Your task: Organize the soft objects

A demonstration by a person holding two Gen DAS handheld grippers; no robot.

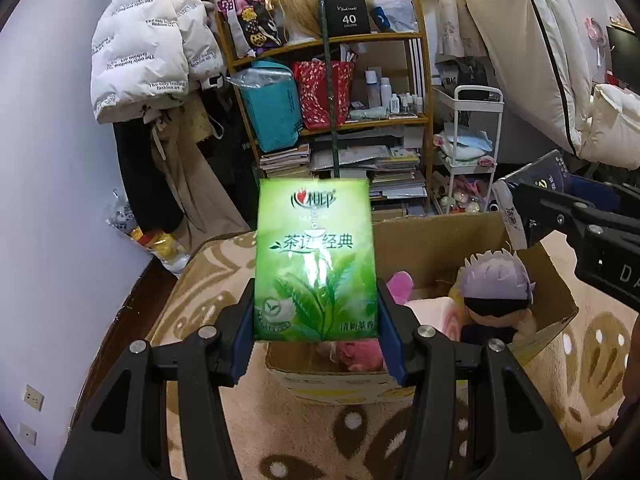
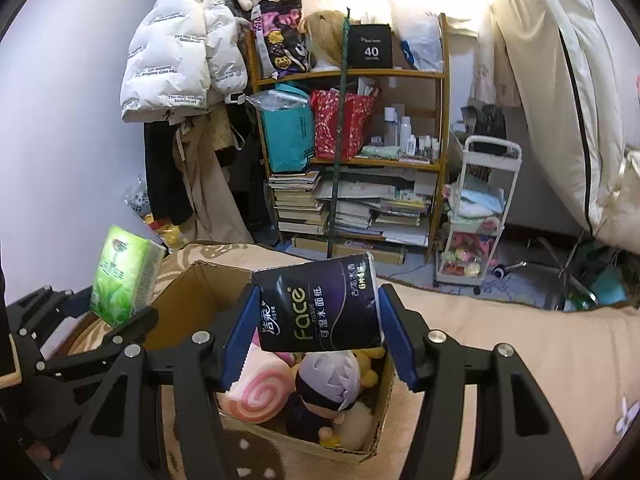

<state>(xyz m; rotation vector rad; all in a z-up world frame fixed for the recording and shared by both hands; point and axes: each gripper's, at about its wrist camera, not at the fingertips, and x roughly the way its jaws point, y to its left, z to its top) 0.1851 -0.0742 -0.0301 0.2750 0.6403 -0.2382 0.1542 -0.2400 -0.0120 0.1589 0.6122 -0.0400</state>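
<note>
Left gripper (image 1: 316,312): I have its blue pads clamped on both sides of the green tissue pack (image 1: 315,260), which stands upright between them.
Green pack, position: I see it held in the air above the near-left edge of the cardboard box (image 1: 436,236).
Right gripper (image 2: 318,320): my fingers here grasp the black tissue pack (image 2: 320,304) (printed "Face"), tilted slightly.
Black pack, position: raised directly over the open box, not touching its contents.
Box contents: a purple-haired plush doll (image 2: 328,384), a pink swirl roll cushion (image 2: 258,394) and a pink plush (image 1: 358,354).
Box, position: it sits on a beige patterned blanket (image 1: 340,432).
Background: a cluttered wooden shelf (image 2: 352,160).
</note>
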